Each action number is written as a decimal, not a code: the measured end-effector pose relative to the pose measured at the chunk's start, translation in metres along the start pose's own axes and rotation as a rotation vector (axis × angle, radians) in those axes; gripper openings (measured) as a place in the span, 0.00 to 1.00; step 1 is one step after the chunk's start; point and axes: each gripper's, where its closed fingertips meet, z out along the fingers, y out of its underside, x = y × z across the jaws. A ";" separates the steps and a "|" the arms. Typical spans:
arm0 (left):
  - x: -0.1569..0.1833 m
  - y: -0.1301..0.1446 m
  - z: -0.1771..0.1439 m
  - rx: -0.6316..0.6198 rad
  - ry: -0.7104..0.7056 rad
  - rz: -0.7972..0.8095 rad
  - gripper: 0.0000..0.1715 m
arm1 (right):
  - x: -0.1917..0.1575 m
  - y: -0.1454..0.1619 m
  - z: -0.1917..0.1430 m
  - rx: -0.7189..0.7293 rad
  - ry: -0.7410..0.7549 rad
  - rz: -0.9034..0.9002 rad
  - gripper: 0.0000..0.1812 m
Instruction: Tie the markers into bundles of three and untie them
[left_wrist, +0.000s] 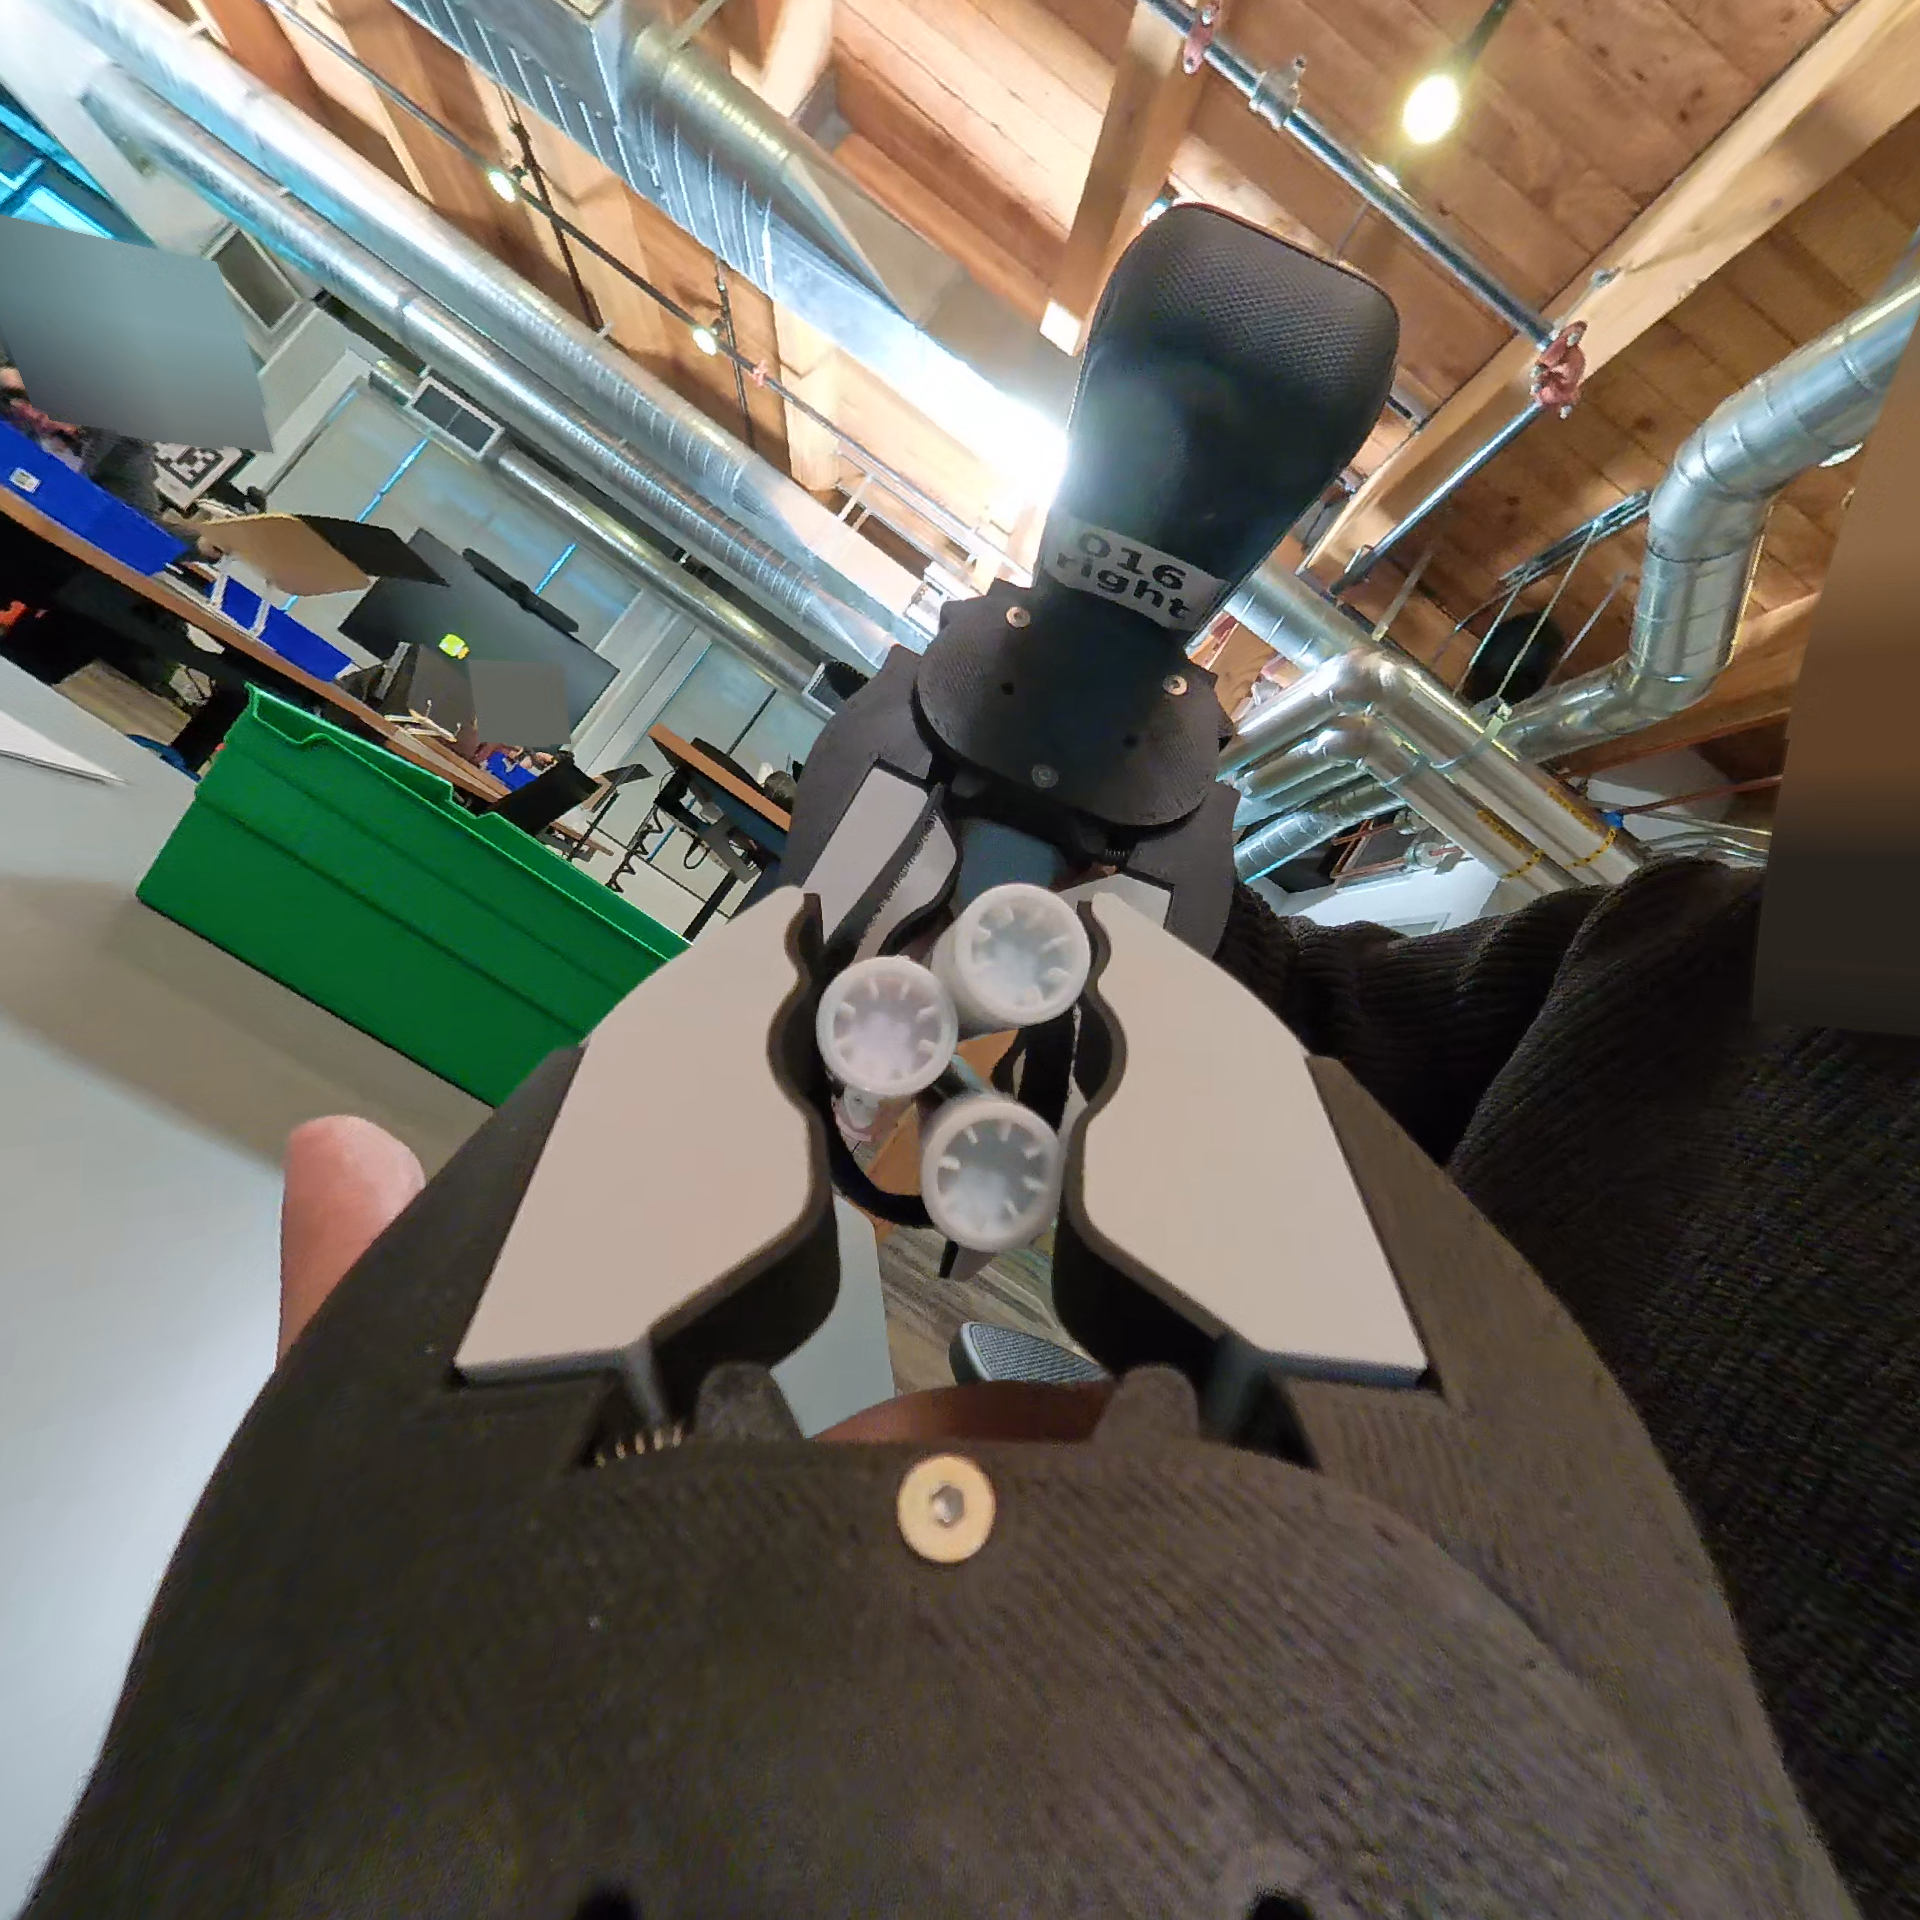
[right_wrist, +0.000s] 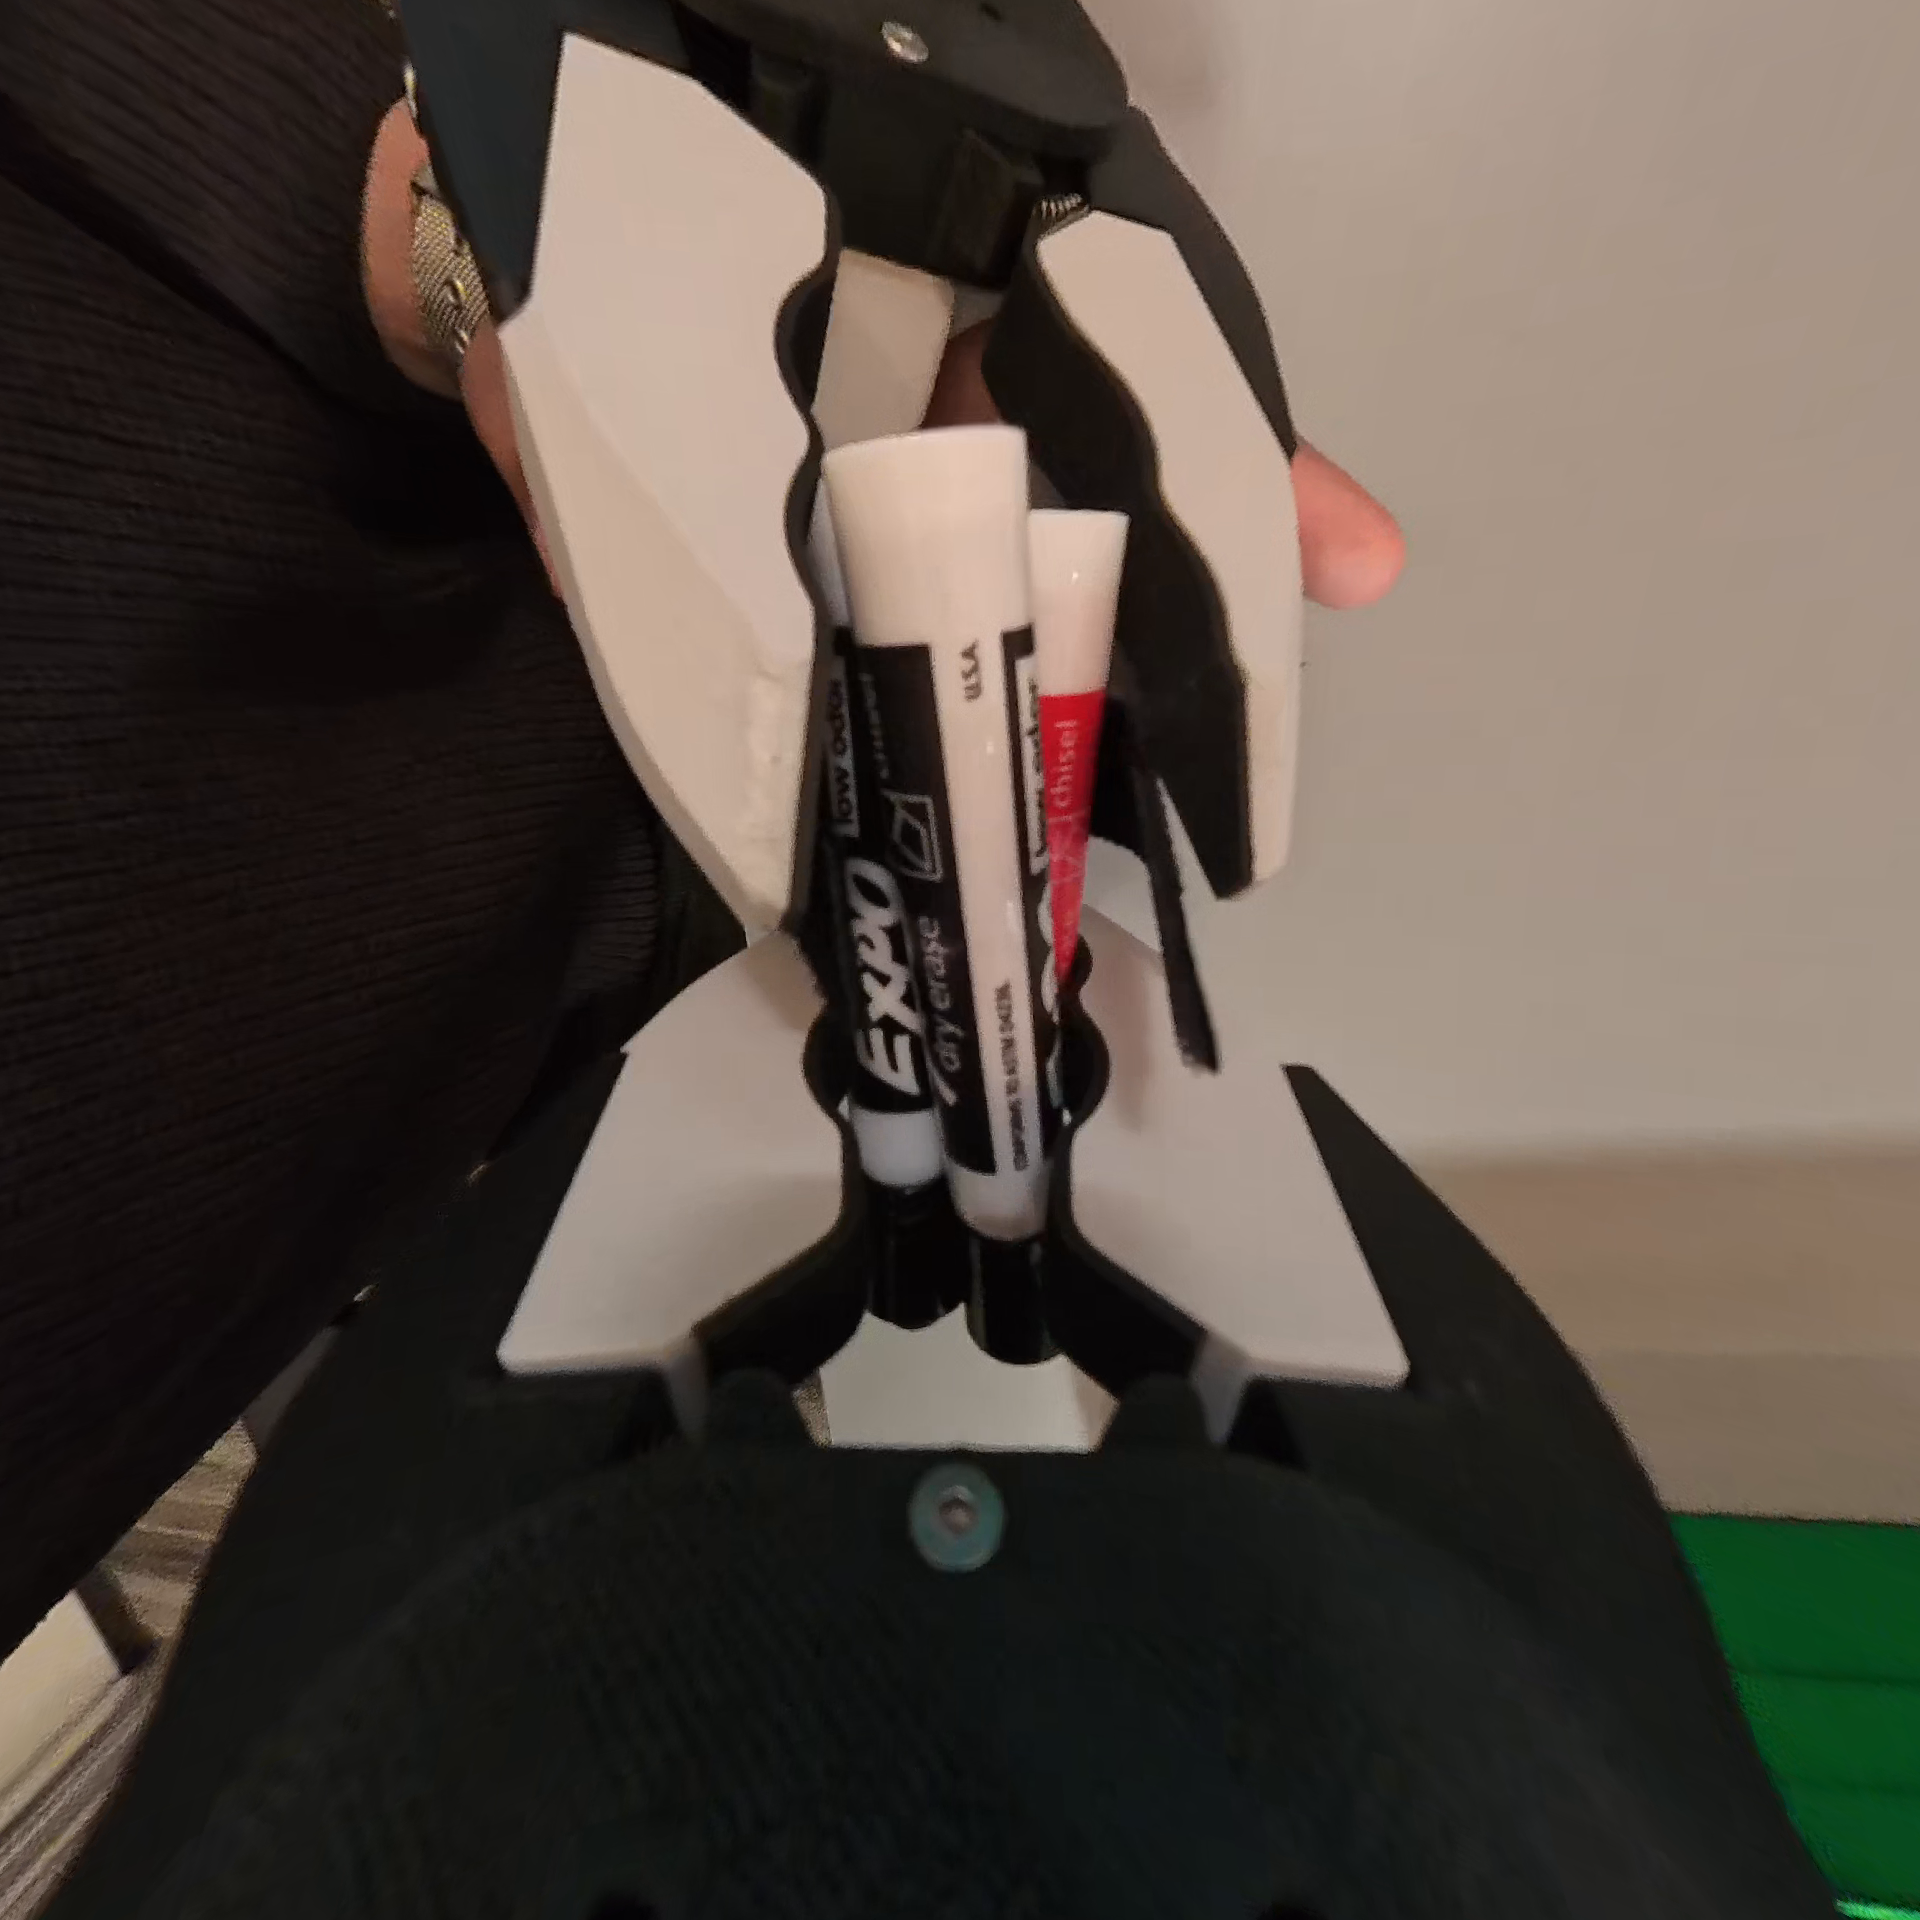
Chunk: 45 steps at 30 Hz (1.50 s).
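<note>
Both the left gripper (left_wrist: 945, 1039) and right gripper (right_wrist: 956, 1091) clamp three smooth cylindrical markers (right_wrist: 935, 831) — ribbed ends.

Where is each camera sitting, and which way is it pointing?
Left wrist view: sits on the left gripper, tilted up toward the ceiling ducts; it faces the white ends of the three markers, with the right gripper behind them; a fingertip and a dark sleeve show.
Right wrist view: sits on the right gripper, facing a pale wall; it sees the markers along their length and the left gripper opposite; a finger and a sleeve show.
Shared: the markers, both grippers, the green bin.
</note>
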 end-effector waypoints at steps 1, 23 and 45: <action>0.000 0.000 -0.001 0.002 0.003 0.000 0.27 | -0.001 0.000 0.000 -0.002 -0.004 0.004 0.20; -0.006 0.002 -0.006 0.052 0.025 -0.095 0.24 | -0.003 0.001 0.004 -0.029 -0.032 0.057 0.20; -0.030 -0.042 -0.023 0.268 -0.066 -0.170 0.23 | 0.016 -0.007 0.000 -0.110 0.036 0.140 0.20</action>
